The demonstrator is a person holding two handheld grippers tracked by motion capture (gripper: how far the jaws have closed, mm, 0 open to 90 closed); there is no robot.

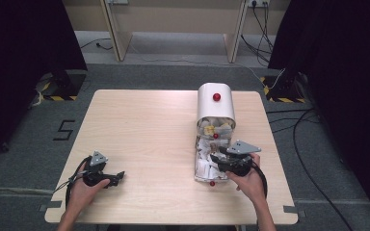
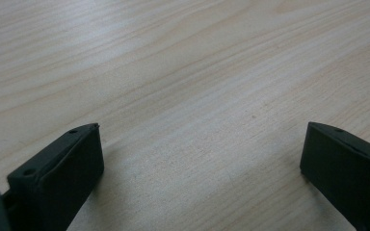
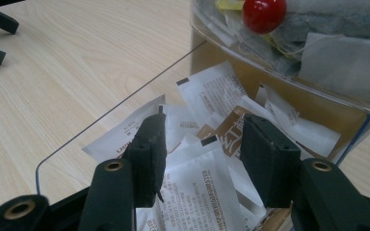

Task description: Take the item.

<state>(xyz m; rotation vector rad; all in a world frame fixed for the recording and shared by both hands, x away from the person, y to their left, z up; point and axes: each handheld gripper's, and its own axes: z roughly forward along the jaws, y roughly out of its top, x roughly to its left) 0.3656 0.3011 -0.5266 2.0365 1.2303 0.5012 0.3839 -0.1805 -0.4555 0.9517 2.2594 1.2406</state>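
- We find the right gripper (image 1: 220, 159) poised over the sachets (image 3: 207, 159) in the clear container's (image 1: 215, 103) open near drawer, right of table (image 1: 144, 134) centre.
- Its jaws stand partly apart, holding nothing; the sachets lie directly below and between them.
- The left gripper (image 1: 119, 176) rests well apart at near left, jaws wide, empty.
- We judge the right hand nearer.
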